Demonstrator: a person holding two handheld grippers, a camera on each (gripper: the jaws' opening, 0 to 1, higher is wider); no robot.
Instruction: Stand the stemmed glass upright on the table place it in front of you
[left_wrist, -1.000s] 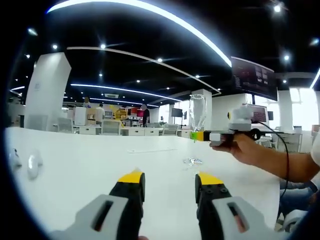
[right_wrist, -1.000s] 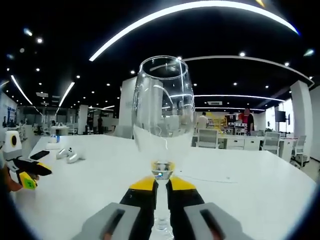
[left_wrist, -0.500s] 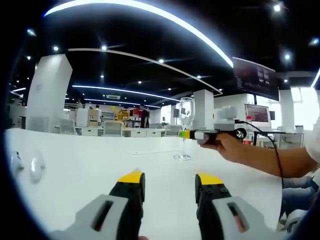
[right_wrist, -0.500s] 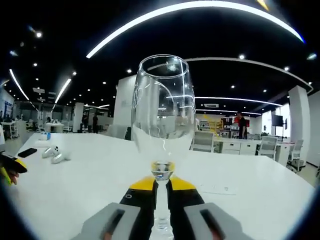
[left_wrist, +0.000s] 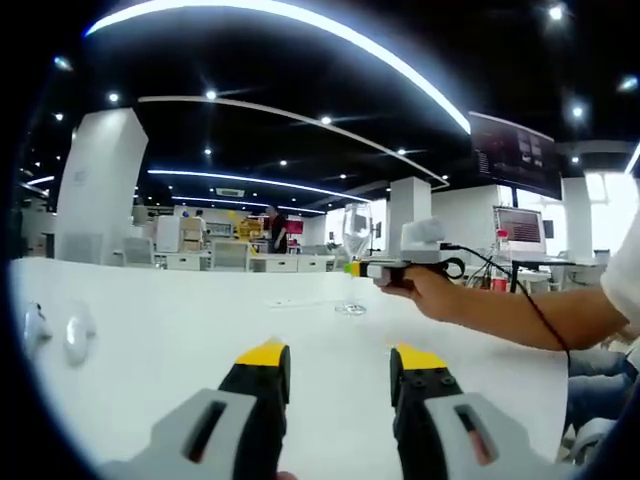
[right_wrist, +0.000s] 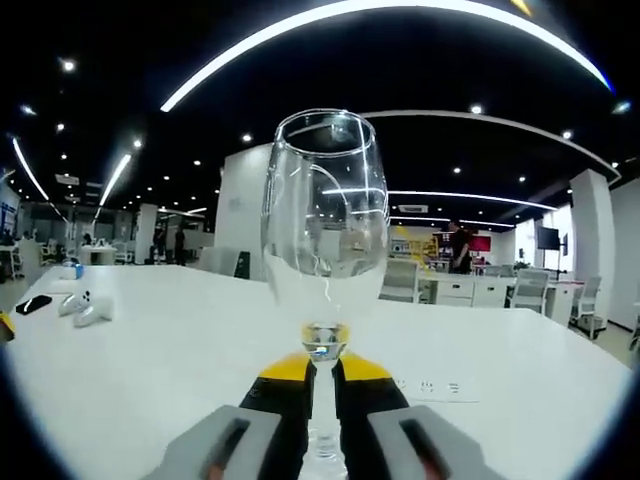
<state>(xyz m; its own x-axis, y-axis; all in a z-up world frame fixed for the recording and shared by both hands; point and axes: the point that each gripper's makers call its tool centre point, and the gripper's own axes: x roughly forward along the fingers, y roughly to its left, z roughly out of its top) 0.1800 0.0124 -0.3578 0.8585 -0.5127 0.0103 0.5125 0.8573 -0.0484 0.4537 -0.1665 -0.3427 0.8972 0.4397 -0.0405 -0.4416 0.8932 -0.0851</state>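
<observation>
Upright glass (right_wrist: 325, 240) in right claw (right_wrist: 324, 375)

1. The left gripper (left_wrist: 335, 385) is level and low over the table, jaws apart with nothing between them.
2. The right gripper (right_wrist: 322, 385) has its jaws closed on a stem.
3. In the left gripper view, a hand (left_wrist: 430, 293) holds the right gripper out level, forearm extended from the right.

The stemmed glass (right_wrist: 324, 245) stands upright on the table (right_wrist: 180, 350), its stem between the right tongs (right_wrist: 322, 385)
</observation>
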